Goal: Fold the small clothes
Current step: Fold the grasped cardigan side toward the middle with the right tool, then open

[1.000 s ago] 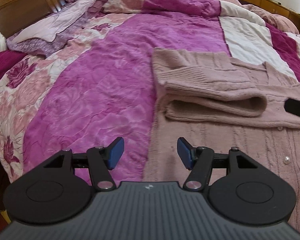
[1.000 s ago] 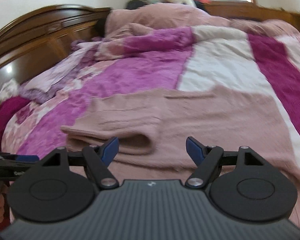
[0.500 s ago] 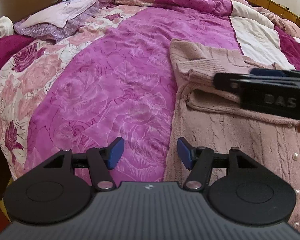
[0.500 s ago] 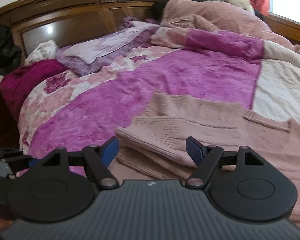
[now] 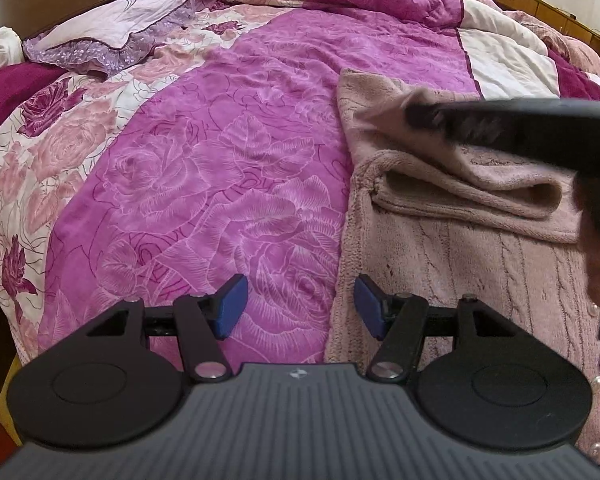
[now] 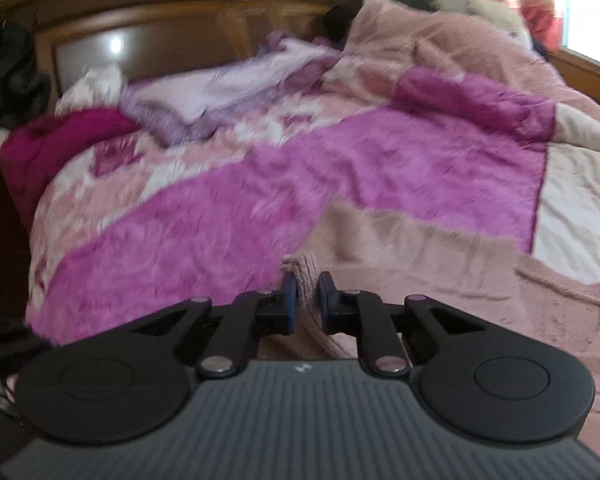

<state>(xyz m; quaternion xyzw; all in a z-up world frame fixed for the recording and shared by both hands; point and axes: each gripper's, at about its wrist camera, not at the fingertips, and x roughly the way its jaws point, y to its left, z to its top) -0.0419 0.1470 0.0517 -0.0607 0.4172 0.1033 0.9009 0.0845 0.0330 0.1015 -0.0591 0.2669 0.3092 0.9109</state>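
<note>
The right claw (image 6: 307,294) has just snapped together and now pinches a fold of the pink sweater (image 6: 440,280) between its blue pads (image 6: 289,292). The rest of the sweater spreads out to the right of this claw, flat on the purple flower quilt (image 6: 228,216). The left claw (image 5: 296,306) hangs with its jaws apart and grips nothing. The sweater's edge lies just under its right pad. Far past both claws stands the brown headboard (image 6: 172,36).
</note>
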